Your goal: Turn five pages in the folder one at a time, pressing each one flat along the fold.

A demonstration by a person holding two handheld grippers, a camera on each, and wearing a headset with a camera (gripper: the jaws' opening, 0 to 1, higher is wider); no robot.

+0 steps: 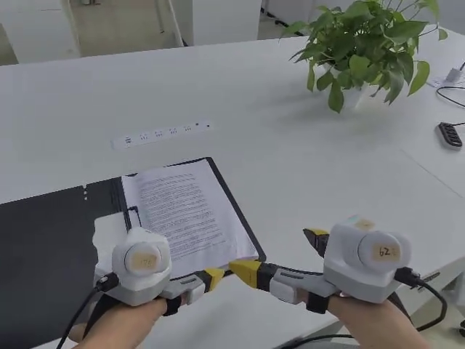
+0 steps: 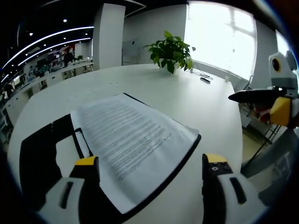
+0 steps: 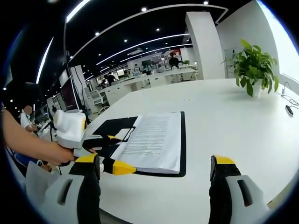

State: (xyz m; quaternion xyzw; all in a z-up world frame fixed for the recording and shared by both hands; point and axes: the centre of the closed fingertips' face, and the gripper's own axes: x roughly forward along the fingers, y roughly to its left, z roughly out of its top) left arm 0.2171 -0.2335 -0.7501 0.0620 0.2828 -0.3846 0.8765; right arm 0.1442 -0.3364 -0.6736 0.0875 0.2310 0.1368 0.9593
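A black folder [image 1: 51, 240] lies open on the white table, with a printed page [image 1: 189, 211] on its right half. My left gripper [image 1: 203, 280] hovers at the folder's near right corner, its yellow tip pointing right. In the left gripper view it [image 2: 149, 161] is open, the page [image 2: 131, 140] lying beyond the wide jaws, which hold nothing. My right gripper [image 1: 280, 254] is just right of that corner and points left, tip to tip with the left one. The right gripper view shows it [image 3: 154, 161] open and empty, facing the page [image 3: 154, 135].
A potted plant [image 1: 363, 51] stands at the back right. A recessed socket strip [image 1: 163, 133] sits behind the folder. A black device [image 1: 450, 134] with cables lies at the far right. The table's near edge runs just under both grippers.
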